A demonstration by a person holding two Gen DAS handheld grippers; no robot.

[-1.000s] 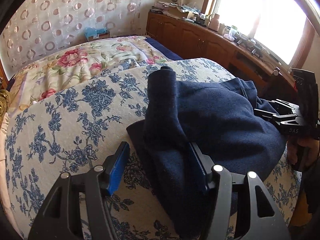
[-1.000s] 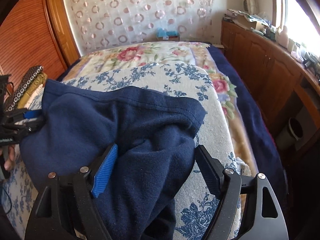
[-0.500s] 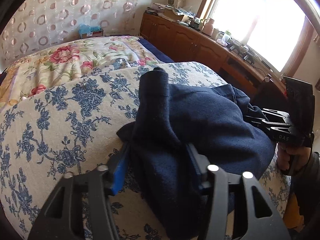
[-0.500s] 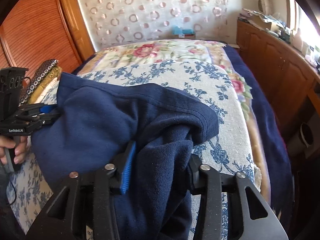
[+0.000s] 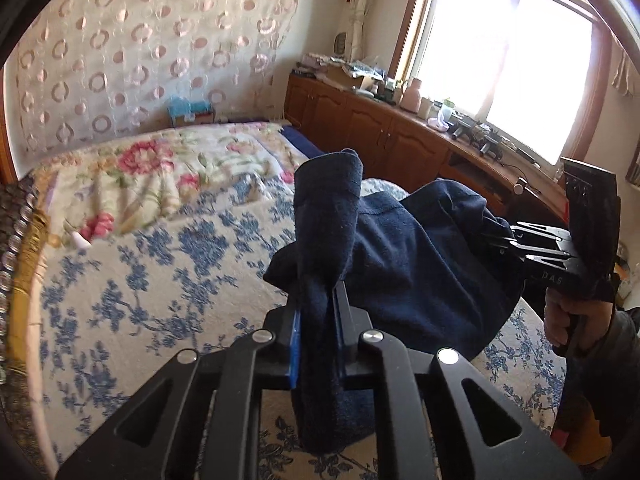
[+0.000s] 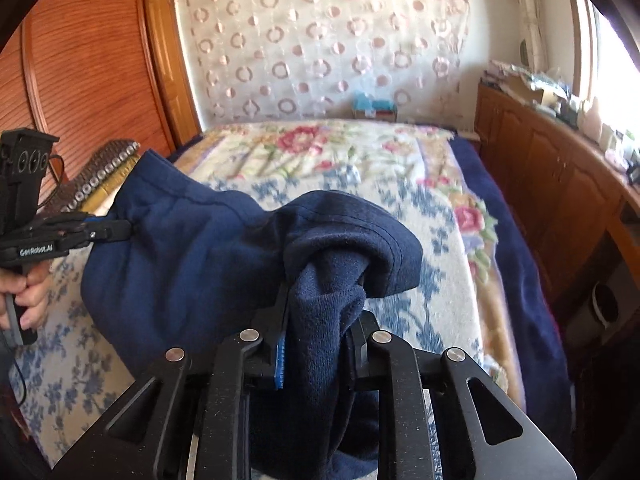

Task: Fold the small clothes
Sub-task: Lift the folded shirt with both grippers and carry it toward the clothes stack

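Observation:
A navy blue fleece garment (image 5: 408, 256) hangs between my two grippers above the bed; it also fills the middle of the right wrist view (image 6: 192, 264). My left gripper (image 5: 318, 312) is shut on one bunched edge of it, which sticks up past the fingers. My right gripper (image 6: 320, 320) is shut on the other bunched edge. The right gripper shows at the right of the left wrist view (image 5: 500, 240), and the left gripper shows at the left of the right wrist view (image 6: 116, 232), each pinching the cloth.
Below lies a bed with a blue-flowered cover (image 5: 140, 280) and a pink floral blanket (image 6: 320, 148) farther back. Wooden cabinets (image 5: 380, 136) with clutter run under the window on the right. A wooden wardrobe (image 6: 80, 80) and stacked cloths (image 6: 100, 176) stand on the left.
Both grippers went from open around the garment to shut on it. They then lifted, raising the garment off the bed cover.

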